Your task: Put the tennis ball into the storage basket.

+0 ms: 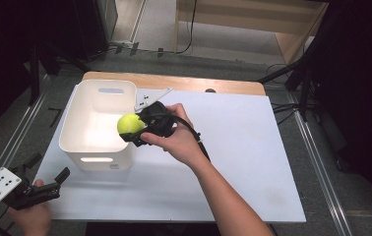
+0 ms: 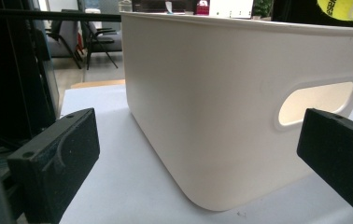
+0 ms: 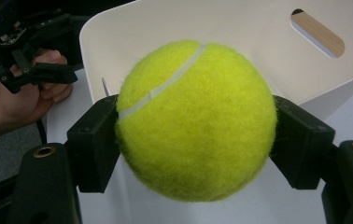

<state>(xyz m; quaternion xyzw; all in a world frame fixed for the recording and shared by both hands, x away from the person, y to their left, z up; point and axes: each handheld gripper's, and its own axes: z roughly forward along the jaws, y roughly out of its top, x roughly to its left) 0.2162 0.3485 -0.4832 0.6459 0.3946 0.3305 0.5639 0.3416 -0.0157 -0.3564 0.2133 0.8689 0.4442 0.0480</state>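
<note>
Right hand-held gripper [image 1: 136,132] pinching ball [image 1: 131,124] over bin [image 1: 71,129] rim, left hand-held gripper [image 1: 60,182] spread — empty, low beside bin on table [image 1: 233,147]

- In the left gripper view, the top edge cuts off the tennis ball [image 2: 347,8].
- The white bin [image 2: 221,116] hides the surface behind it.
- The tennis ball covers much of the bin's floor in the right gripper view.
</note>
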